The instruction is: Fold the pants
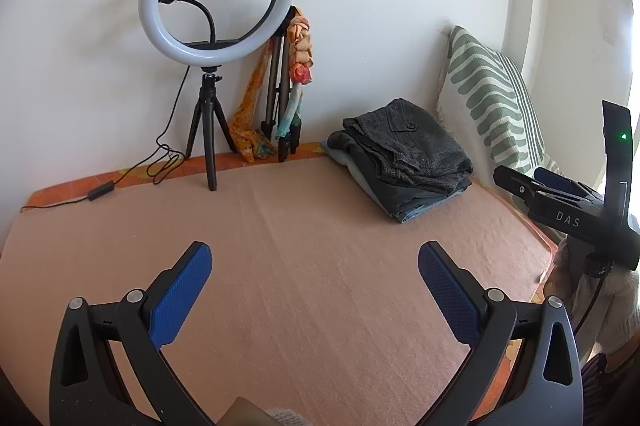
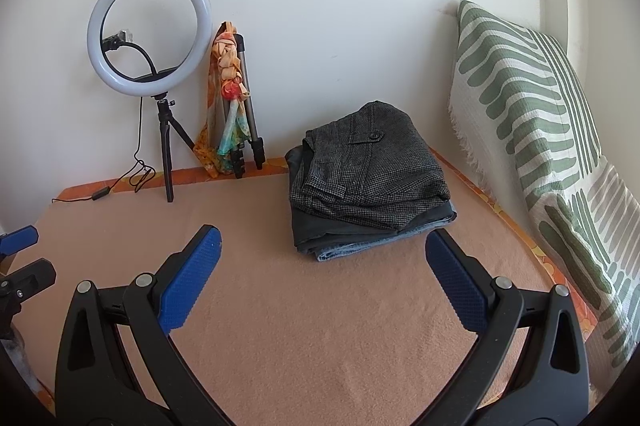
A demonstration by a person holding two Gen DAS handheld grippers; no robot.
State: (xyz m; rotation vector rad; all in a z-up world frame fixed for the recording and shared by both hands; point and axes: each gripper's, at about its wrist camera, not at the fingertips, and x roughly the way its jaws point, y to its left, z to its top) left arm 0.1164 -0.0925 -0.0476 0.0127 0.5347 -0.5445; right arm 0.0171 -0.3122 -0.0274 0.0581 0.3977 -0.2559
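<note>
Both empty, jaws wide: left gripper (image 1: 315, 268), right gripper (image 2: 323, 258). Folded pants (image 2: 370, 170) stacked just ahead of right. Fold looks done; next, fetch an unfolded pair.

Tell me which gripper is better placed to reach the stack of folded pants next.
Probably the right gripper: the stack of folded pants lies just ahead of its open fingers. From the left gripper, also open and empty, the stack sits farther off to the right.
</note>
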